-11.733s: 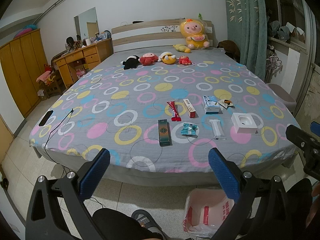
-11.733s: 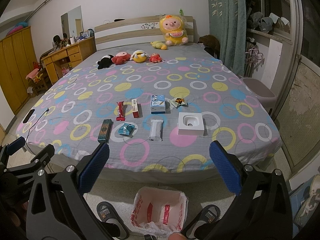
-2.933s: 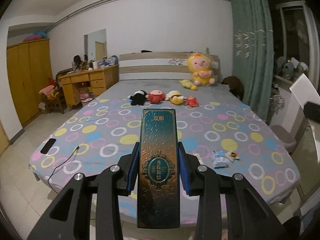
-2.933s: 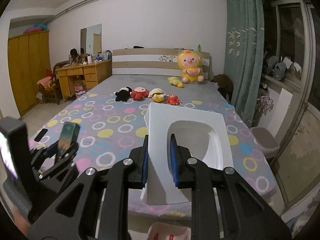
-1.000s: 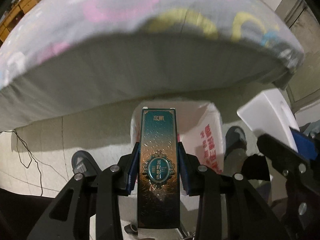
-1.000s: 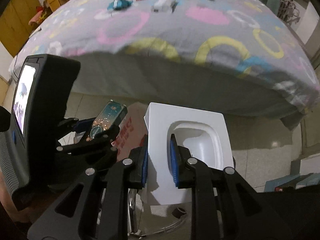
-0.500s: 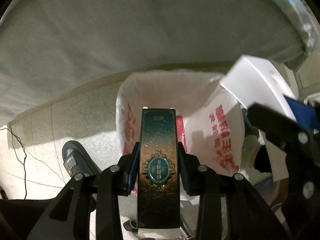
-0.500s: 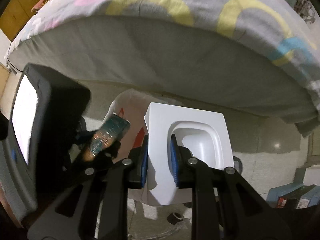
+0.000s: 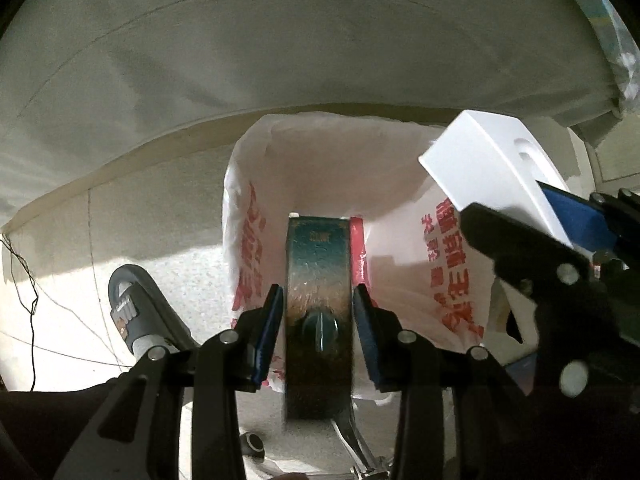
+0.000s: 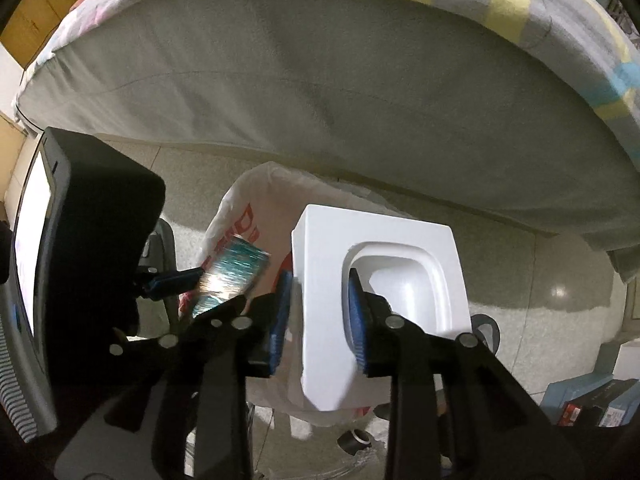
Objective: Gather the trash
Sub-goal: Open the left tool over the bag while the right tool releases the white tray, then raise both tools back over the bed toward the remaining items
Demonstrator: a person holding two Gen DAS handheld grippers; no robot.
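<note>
Your left gripper, jaws just opening, stands slack around the teal box. Your right gripper, also just opening, is loose on the white tray. The tray overhangs the bag rim ahead and may drop outside. Only the left wrist view shows the bag's interior.

red printed characters on plastic bag, illegible
</note>
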